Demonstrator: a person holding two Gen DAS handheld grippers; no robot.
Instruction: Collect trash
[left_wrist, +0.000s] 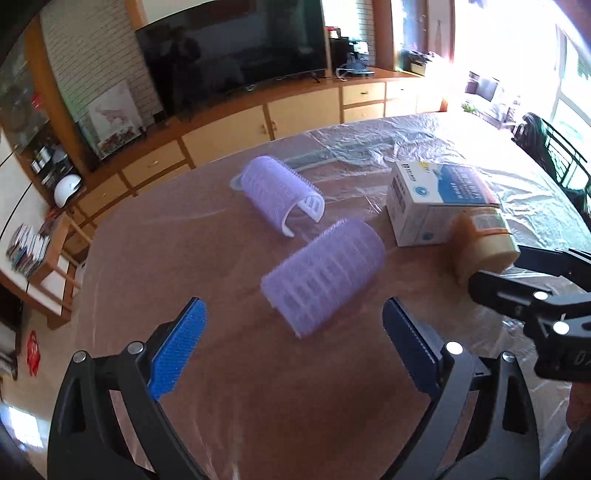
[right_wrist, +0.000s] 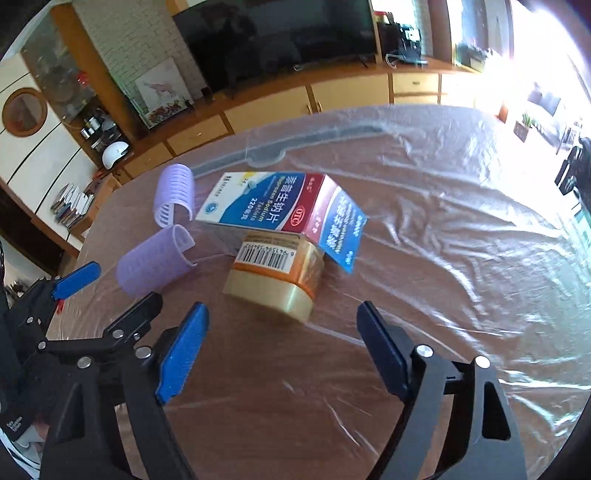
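Observation:
Two purple hair rollers lie on the plastic-covered table: a near one (left_wrist: 325, 273) (right_wrist: 153, 260) and a far one (left_wrist: 282, 194) (right_wrist: 173, 194). A white, blue and red medicine box (left_wrist: 436, 201) (right_wrist: 280, 206) lies to their right, with a roll of clear tape (left_wrist: 480, 245) (right_wrist: 277, 278) leaning against its front. My left gripper (left_wrist: 293, 343) is open and empty just short of the near roller. My right gripper (right_wrist: 282, 350) is open and empty just short of the tape roll; it shows in the left wrist view (left_wrist: 528, 295).
The table (right_wrist: 443, 258) is brown under crinkled clear plastic film. Beyond its far edge stand a wooden cabinet (left_wrist: 229, 129) with a television (left_wrist: 236, 51). A dark chair (left_wrist: 554, 155) stands at the table's right side.

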